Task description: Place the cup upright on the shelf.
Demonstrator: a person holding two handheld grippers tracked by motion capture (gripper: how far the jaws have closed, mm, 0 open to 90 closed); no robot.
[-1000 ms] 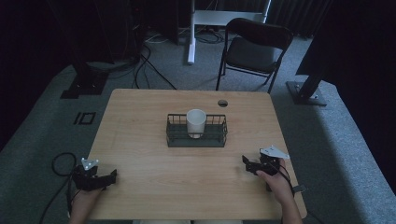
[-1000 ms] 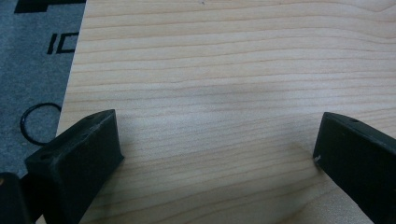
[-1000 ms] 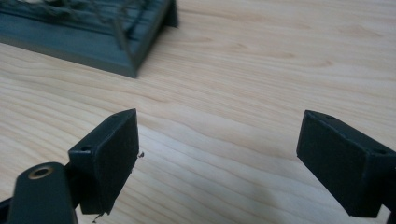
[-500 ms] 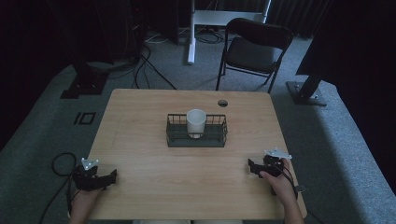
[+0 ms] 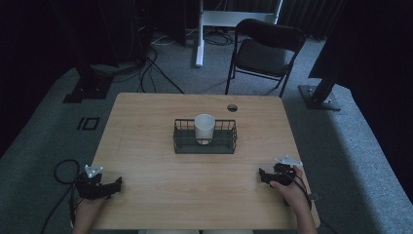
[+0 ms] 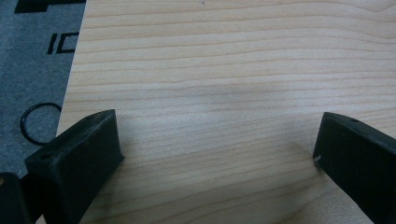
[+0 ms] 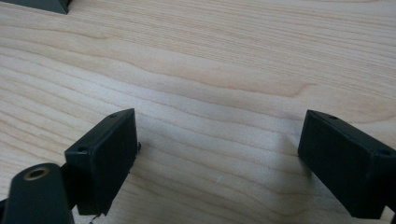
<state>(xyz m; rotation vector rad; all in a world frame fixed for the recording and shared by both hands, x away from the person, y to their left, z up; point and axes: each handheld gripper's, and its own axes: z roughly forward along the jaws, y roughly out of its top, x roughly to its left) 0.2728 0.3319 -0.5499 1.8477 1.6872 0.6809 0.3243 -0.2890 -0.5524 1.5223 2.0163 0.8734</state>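
Note:
A white cup [image 5: 204, 128] stands upright inside a dark wire basket [image 5: 180, 143] at the middle of the wooden table [image 5: 146, 126]. My left gripper [image 5: 116, 184] rests low at the table's near left corner, jaws wide apart with only bare wood between them [image 6: 217, 140]. My right gripper [image 5: 263, 175] sits near the front right edge, held by a hand, and is also open over bare wood [image 7: 219, 140]. Both grippers are well short of the basket.
A small round hole [image 5: 232, 107] marks the table's far side. Behind the table stands a black folding chair [image 5: 265, 48]. A coiled cable [image 5: 63, 170] lies on the grey floor at the left, with dark stand bases around.
The right gripper has drawn back toward the near right edge of the table. The left gripper has hardly moved.

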